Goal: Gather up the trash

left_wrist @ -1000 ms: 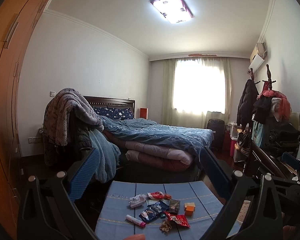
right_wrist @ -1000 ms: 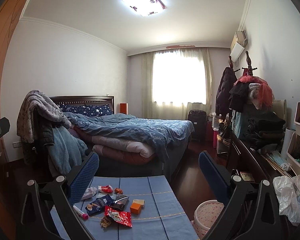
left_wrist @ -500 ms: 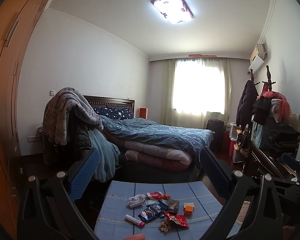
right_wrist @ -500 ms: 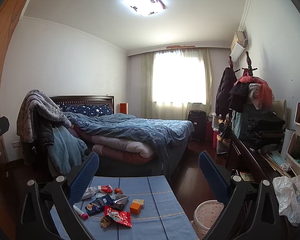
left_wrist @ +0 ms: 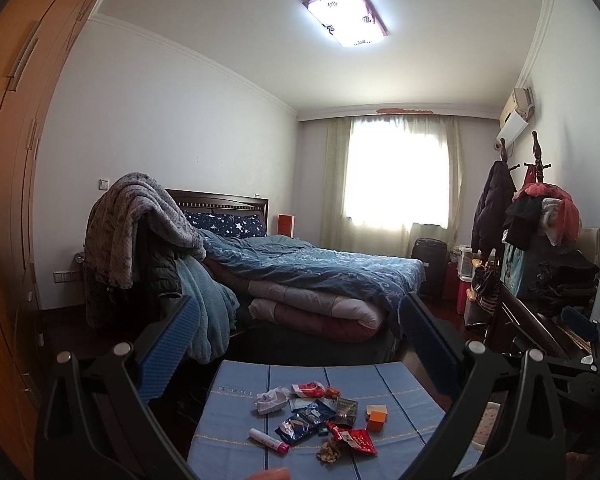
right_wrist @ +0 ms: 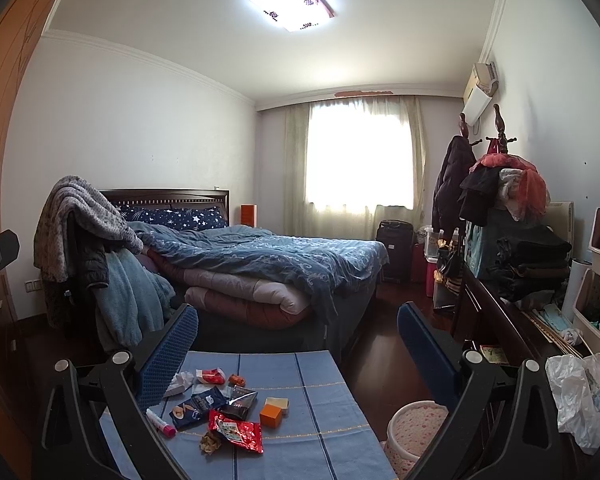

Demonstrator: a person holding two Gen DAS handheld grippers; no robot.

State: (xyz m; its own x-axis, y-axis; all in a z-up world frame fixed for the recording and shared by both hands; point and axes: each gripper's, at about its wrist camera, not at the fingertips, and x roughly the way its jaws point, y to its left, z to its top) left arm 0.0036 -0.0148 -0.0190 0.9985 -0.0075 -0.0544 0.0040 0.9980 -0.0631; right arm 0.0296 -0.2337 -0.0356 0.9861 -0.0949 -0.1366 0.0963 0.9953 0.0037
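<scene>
Several pieces of trash lie on a low table with a blue cloth (left_wrist: 236,424): a red wrapper (left_wrist: 352,440), a blue wrapper (left_wrist: 304,420), a crumpled tissue (left_wrist: 270,398), an orange box (left_wrist: 376,416) and a white tube (left_wrist: 268,440). My left gripper (left_wrist: 298,308) is open, held above and short of the table, with nothing between its blue pads. In the right wrist view the same red wrapper (right_wrist: 236,430), blue wrapper (right_wrist: 198,404) and orange box (right_wrist: 270,416) lie low and left. My right gripper (right_wrist: 297,316) is open and holds nothing.
A pink-dotted bin (right_wrist: 414,424) stands on the dark floor right of the table. A white plastic bag (right_wrist: 584,396) lies on a cluttered dark dresser (right_wrist: 500,332) at the right. Behind the table is a bed (right_wrist: 268,264); a wardrobe (left_wrist: 8,200) runs along the left.
Both views have barely shifted. The grippers stay open and the trash has not moved.
</scene>
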